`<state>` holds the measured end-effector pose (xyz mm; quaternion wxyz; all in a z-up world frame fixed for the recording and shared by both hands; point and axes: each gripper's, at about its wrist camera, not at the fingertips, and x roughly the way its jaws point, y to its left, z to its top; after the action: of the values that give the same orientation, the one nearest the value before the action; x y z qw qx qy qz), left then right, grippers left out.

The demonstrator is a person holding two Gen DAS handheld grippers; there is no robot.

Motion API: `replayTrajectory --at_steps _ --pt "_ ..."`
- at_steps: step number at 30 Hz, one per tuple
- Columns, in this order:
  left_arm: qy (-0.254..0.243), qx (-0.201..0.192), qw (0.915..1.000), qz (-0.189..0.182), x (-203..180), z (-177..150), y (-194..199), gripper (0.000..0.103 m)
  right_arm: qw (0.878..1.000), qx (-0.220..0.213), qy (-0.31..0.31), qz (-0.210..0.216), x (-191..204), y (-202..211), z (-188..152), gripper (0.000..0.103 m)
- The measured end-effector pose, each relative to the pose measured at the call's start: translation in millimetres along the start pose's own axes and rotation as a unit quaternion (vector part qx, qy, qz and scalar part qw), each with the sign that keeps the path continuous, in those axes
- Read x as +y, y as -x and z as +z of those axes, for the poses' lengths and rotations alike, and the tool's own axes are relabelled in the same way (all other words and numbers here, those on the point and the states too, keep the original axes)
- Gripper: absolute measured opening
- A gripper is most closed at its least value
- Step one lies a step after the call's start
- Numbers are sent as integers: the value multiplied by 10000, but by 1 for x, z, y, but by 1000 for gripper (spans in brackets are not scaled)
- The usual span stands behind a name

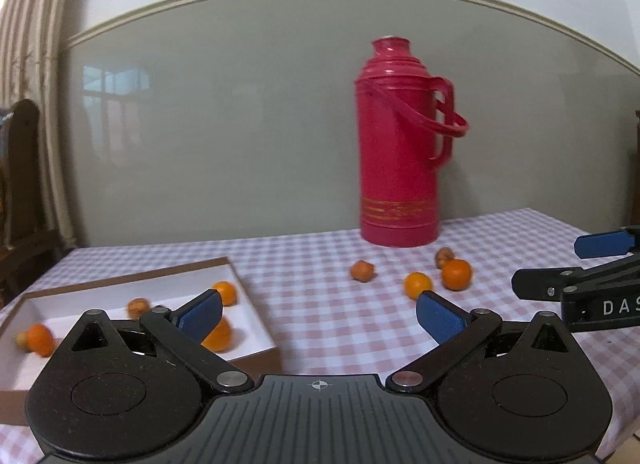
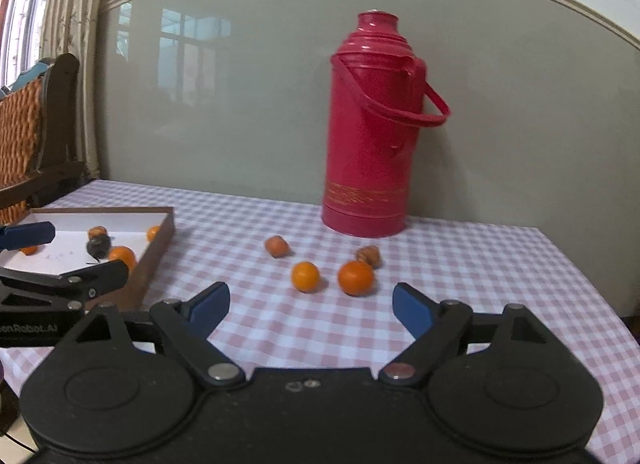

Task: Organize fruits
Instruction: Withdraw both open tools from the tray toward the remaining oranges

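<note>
Nearest the right wrist camera, the right gripper (image 2: 311, 302) is seen with its fingers spread wide and nothing between them; the left gripper (image 1: 319, 311) is likewise wide open and empty. Two oranges (image 2: 305, 276) (image 2: 356, 277) lie on the checked worktop (image 2: 480, 264) just beyond the right fingers, at about twelve o'clock, with two brownish fruits (image 2: 276, 245) (image 2: 369, 255) behind them. The box (image 2: 160, 240), at ten o'clock, already holds several fruits. One orange should be centred between the fingers before they are closed, and the squeeze kept gentle, since round fruit is judged likely to roll.
</note>
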<state>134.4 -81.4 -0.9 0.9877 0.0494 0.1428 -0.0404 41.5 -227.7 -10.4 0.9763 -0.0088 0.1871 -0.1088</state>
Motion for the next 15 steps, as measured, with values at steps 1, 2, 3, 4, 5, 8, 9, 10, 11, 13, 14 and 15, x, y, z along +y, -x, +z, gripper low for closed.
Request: replayTrajectory --at_steps 1,2,3,4,5,8,9,10,11,13,14,15 --pt "-25 10 10000 -22 -4 1 -5 103 10000 13 2 -30 -3 -1 0 80" --pt "-61 13 10000 -47 -9 1 -10 103 10000 22 -7 -50 -6 -3 -1 79" --pt "-90 28 9999 -38 -12 1 -15 103 10000 36 -8 -84 -9 -5 0 79" --pt "-105 84 9999 -54 -16 2 -22 103 9999 60 1 -135 -12 -8 0 79" --pt "-94 105 9999 -65 -18 2 -26 103 9998 90 3 -175 -15 -12 0 77" --pt "-60 142 9999 -60 -22 1 -36 103 9995 200 -37 -234 -23 -27 0 75" --pt "-62 159 9998 -67 -24 1 -39 103 9994 221 -33 -256 -25 -31 0 75" --pt "-62 158 9998 -68 -27 1 -42 103 9993 242 -27 -270 -26 -35 -1 75" --pt "-69 169 9998 -78 -29 1 -46 103 9993 264 -21 -282 -27 -39 -1 74" --pt "-99 220 9997 -79 -34 0 -54 103 9991 308 -29 -291 -28 -48 -1 74" --pt "-95 236 9996 -86 -35 0 -57 103 9990 323 -18 -295 -28 -54 -1 74" --pt "-91 231 9997 -77 -36 0 -60 103 9989 335 13 -315 -28 -59 0 74"
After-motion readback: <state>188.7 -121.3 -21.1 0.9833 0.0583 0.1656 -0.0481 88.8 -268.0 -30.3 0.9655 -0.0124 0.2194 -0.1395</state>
